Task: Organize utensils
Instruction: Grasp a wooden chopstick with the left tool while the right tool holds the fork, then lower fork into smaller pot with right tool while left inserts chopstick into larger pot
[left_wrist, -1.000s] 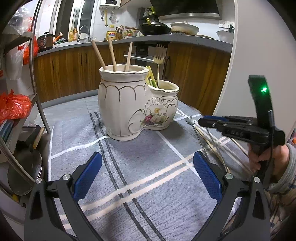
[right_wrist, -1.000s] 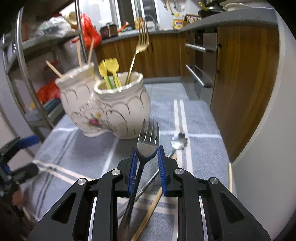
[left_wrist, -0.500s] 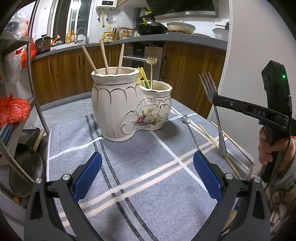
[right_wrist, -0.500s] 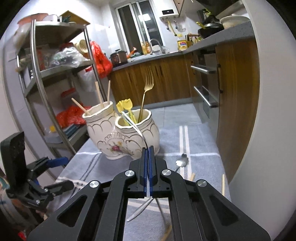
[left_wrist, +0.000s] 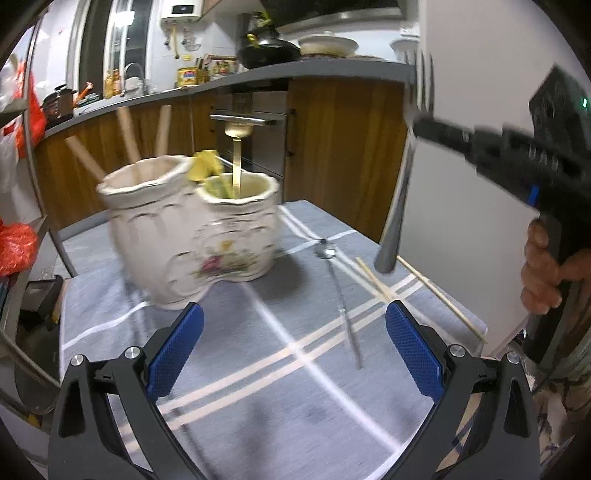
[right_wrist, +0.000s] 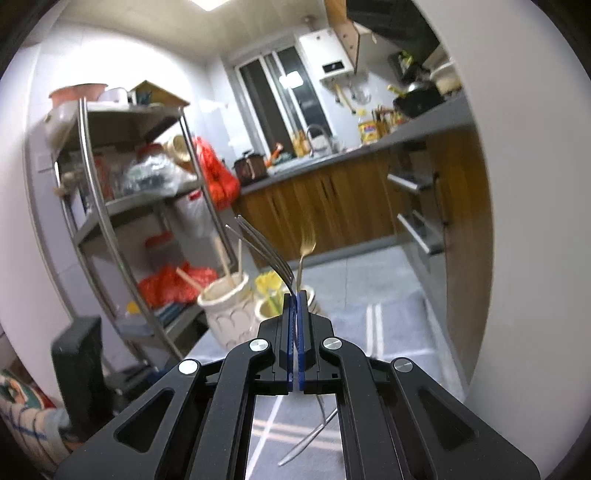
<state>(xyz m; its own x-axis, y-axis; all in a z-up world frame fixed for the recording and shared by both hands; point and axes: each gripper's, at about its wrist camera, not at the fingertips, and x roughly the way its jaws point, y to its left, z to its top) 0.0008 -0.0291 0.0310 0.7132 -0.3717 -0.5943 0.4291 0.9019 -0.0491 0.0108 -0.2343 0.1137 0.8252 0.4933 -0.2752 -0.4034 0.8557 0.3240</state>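
Right wrist view shows the right gripper (right_wrist: 294, 314) clamped tight on a steel fork (right_wrist: 264, 251), its blue pads pinching the neck just below the tines. The tines curve up and away to the left, while the handle hangs down beneath the gripper toward the striped cloth (right_wrist: 391, 332). So the fork's long axis runs near upright, tines up.

Ahead and lower sits the white double holder (right_wrist: 229, 314), with chopsticks in its taller cup and a gold fork (right_wrist: 304, 251) plus yellow picks in the shorter one. From the left wrist view, the holder (left_wrist: 192, 236) stands toward the left on the counter, and the held fork (left_wrist: 402, 177) hangs in the air well to its right, clear of it.

What matters, I judge, is that the handle end points down and the shorter cup lies forward and below the right gripper, so this hand is the one placed to carry it over and lower it in.

The left gripper (left_wrist: 295, 350) hovers wide open and empty over the cloth. A spoon (left_wrist: 338, 291) and loose chopsticks (left_wrist: 417, 291) lie on the cloth, waiting.
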